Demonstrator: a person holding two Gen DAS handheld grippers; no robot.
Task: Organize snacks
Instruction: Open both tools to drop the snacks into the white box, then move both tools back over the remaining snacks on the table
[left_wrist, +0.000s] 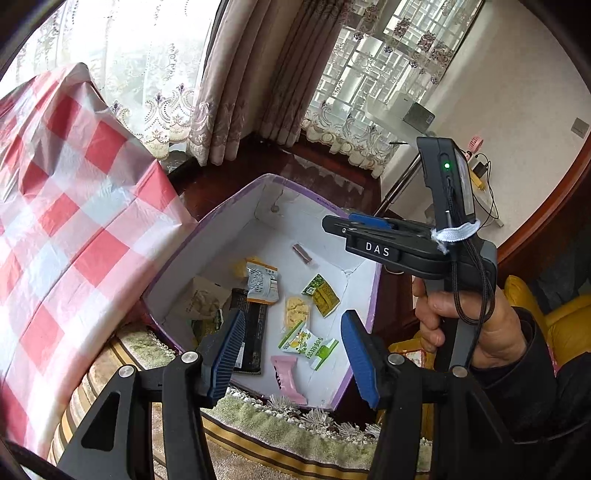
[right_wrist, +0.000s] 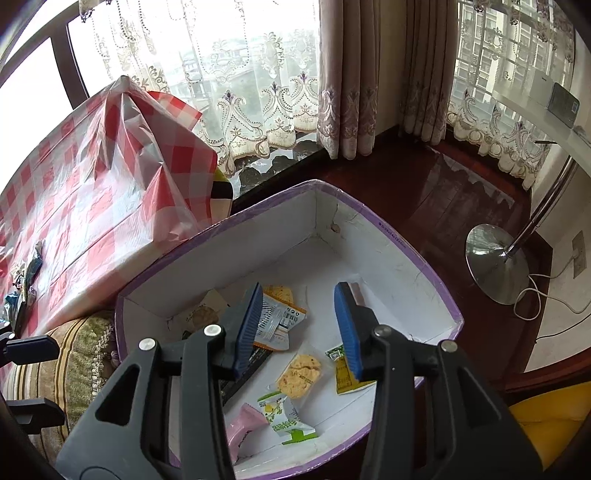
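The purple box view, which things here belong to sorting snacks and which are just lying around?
Job:
purple-edged box
round cracker packet
pink wrapper
black bar
packets on the checked tablecloth

Lying about:
floor lamp base
curtains
yellow cushion

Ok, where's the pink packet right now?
The pink packet lies in the box, at its near edge in both wrist views, beside the green-and-white packet and right of the black bar.
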